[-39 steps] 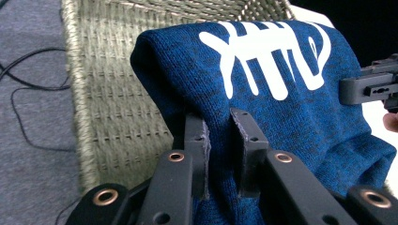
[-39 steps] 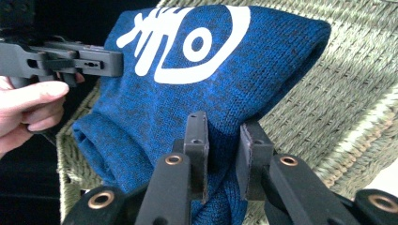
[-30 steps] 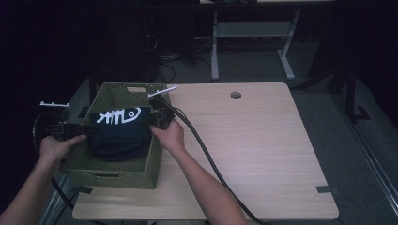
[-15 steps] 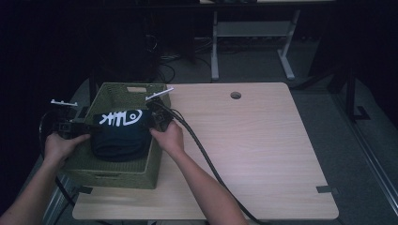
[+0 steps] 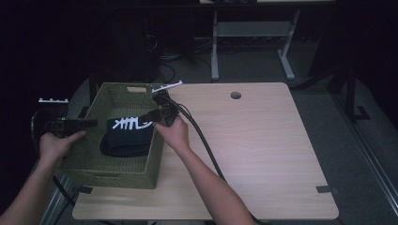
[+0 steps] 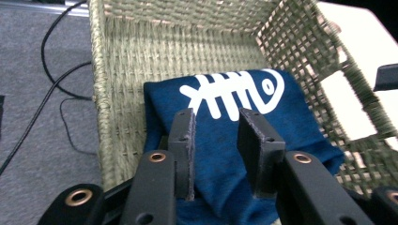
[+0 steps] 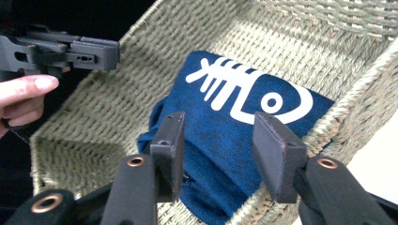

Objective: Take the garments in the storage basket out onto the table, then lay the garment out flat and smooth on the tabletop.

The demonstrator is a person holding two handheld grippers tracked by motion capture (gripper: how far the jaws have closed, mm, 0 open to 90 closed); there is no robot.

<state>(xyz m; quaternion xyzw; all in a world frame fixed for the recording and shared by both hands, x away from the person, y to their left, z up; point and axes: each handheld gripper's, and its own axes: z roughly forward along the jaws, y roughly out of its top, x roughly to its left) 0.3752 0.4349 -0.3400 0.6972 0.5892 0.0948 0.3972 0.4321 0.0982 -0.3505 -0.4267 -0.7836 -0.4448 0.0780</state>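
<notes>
A folded dark blue shirt with a white fish-bone print lies inside a green woven basket on the left part of the wooden table. My left gripper is open at the basket's left wall, level with the rim. My right gripper is open at the right rim, just beside the shirt's printed end. In the left gripper view the open gripper hangs over the shirt, holding nothing. In the right gripper view the gripper is also wide open above the shirt.
A thick black cable trails from the right gripper across the table toward the person. A round hole sits near the table's far edge. A grey desk frame and floor cables lie beyond the table.
Both grippers have let go of the shirt, which now rests lower in the basket. My left gripper has pulled out to the left; the right one has backed to the right rim.
</notes>
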